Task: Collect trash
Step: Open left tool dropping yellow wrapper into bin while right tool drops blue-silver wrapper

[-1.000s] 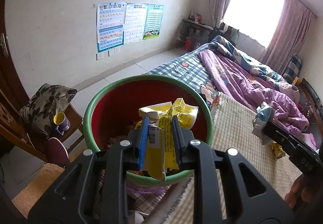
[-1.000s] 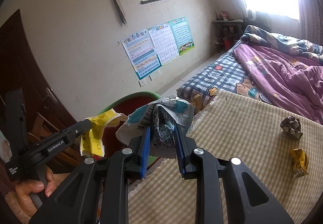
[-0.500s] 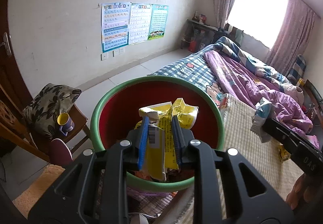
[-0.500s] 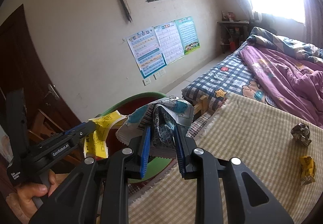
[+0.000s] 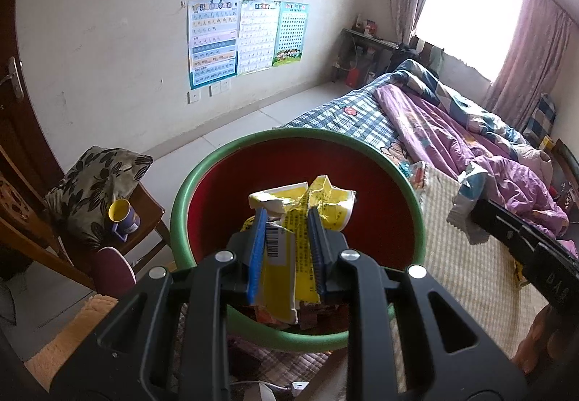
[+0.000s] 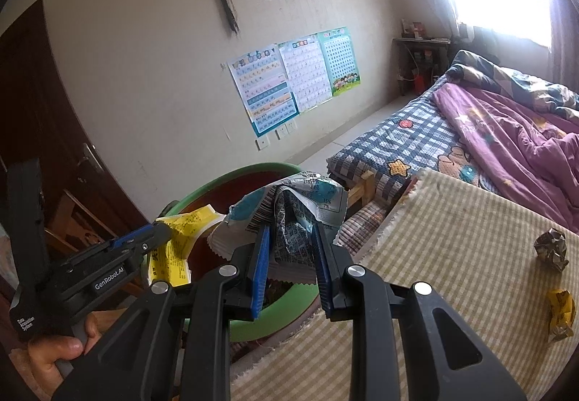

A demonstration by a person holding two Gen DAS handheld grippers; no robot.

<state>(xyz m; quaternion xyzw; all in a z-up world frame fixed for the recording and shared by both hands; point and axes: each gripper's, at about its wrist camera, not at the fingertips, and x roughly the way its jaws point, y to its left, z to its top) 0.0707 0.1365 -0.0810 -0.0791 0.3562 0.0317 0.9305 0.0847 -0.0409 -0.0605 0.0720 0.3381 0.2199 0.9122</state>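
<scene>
Bedroom light falls on a checked mat (image 6: 470, 256) spread at the foot end of the bed (image 6: 416, 144), and just off the mat's left edge stands the red bin with a green rim (image 5: 202, 176).

The left hand-held gripper (image 5: 287, 242) is pinching a yellow wrapper (image 5: 307, 205) and holds it over the bin's mouth — not yet let go. The right hand-held gripper (image 6: 291, 256) is clamped on a crumpled grey-and-teal wrapper (image 6: 296, 198); it hangs at the bin's near rim beside the mat's left edge, the bulk of it seemingly not quite over the opening.

So the task looks partly done. Some scraps already lie at the bottom of the bin, though what they are is hard to tell. Two pieces are in the air, each one release away from being collected. Two more wait on the mat near its right edge: a dark crumpled ball (image 6: 552, 249) and, closer to the near corner, a small yellow crumpled wrapper (image 6: 560, 310) — they sit near each other but apart, and well apart from the bin.

What is left, as I judge it: drop both held wrappers, then fetch those two.
</scene>
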